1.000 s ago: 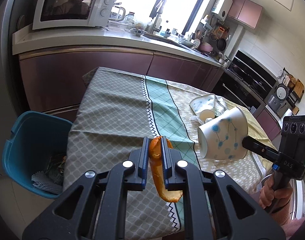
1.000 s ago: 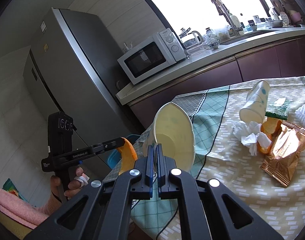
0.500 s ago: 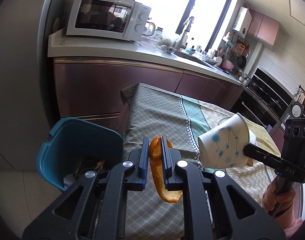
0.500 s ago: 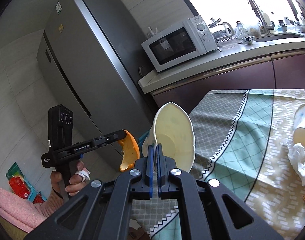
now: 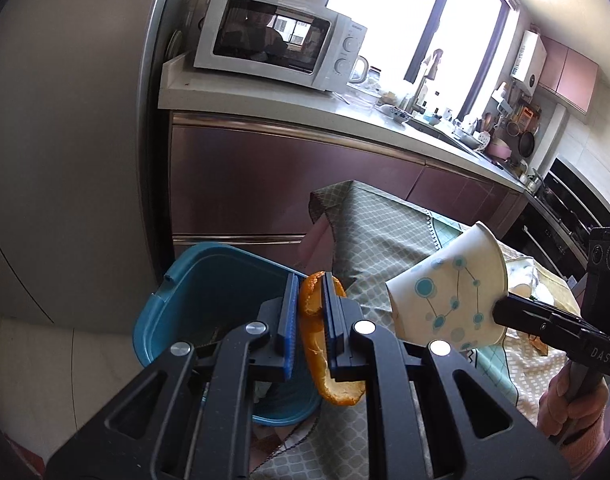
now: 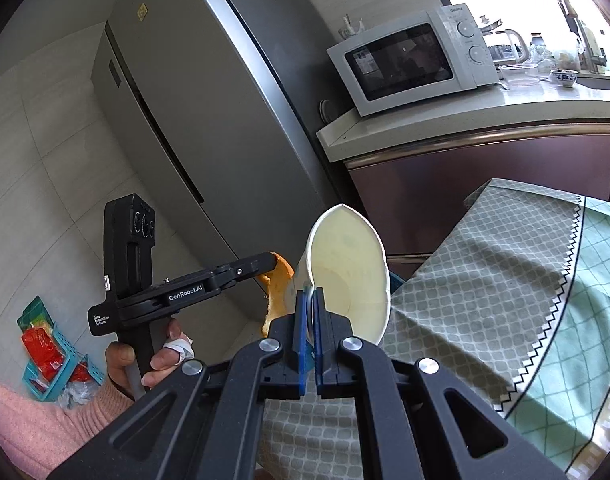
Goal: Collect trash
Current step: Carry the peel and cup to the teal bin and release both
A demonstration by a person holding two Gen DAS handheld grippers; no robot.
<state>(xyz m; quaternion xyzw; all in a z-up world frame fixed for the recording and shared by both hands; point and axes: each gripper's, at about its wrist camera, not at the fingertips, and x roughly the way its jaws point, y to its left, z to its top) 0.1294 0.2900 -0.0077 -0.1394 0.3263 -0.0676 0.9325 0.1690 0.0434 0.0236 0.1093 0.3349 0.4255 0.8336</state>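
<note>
Here, in the left wrist view, the left gripper is clenched on a curl of orange peel, which hangs from between the blue pads. A second ago this view looked across the patterned tablecloth, with the blue bin off at the left edge. Now the bin sits directly under and ahead of the fingers, its open mouth facing up, beside the table's corner. To the right, the right gripper pinches the rim of a white paper cup printed with teal dots, held tilted in the air just beside the peel. A hand grips that tool's handle.

In the right wrist view, the right gripper is shut tight on the thin wall of the paper cup, whose empty inside faces the camera. Earlier this view showed more litter on the table; that has swung out of sight, and the fridge and microwave fill the background. The left gripper holds the orange peel just left of the cup.

Both pieces of trash appear to have been carried off the table towards the bin; releasing them over it looks like the next step.
</note>
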